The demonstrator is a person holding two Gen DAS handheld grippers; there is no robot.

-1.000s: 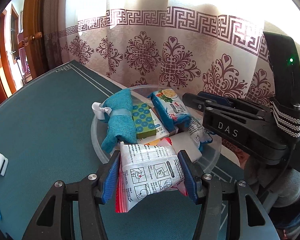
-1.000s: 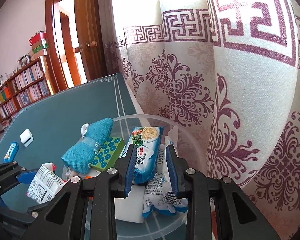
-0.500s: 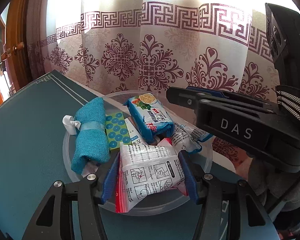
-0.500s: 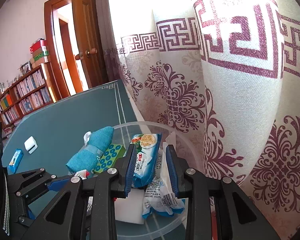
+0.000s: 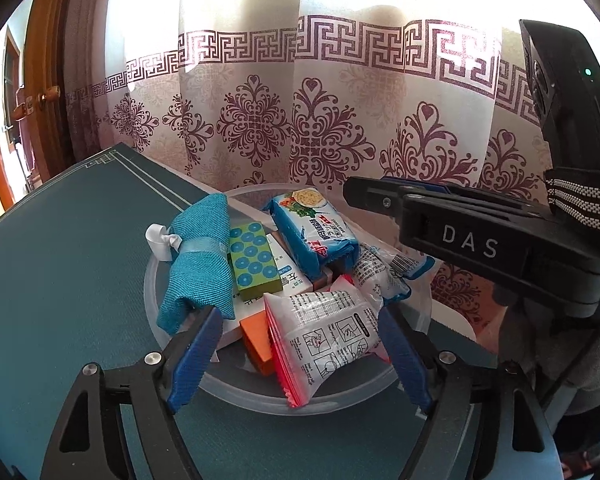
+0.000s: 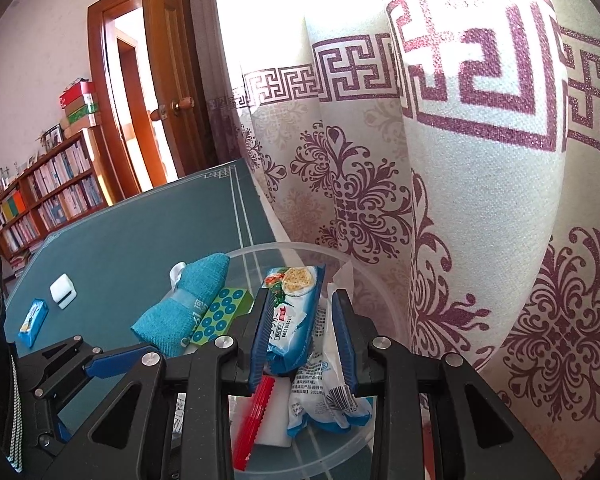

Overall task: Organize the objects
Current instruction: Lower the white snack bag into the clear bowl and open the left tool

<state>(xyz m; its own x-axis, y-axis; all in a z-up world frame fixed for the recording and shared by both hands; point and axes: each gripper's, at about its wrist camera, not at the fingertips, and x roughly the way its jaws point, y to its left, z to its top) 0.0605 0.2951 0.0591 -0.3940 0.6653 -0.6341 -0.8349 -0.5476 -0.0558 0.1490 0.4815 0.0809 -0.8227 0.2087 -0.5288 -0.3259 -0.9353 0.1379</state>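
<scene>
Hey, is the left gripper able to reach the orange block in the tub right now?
Probably not directly. The left gripper is open over the tub, but the red-edged packet lies between its fingers and across the orange block, so that would need shifting first.

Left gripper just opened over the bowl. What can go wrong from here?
1. The red-edged packet lies tilted on the heap near the clear bowl's front rim; it may slide out.
2. The left gripper's open fingers flank the packet closely; pulling back could drag it.
3. The right gripper hangs low over the blue cracker pack, jaws apart; any careless move could nudge the pile.
</scene>
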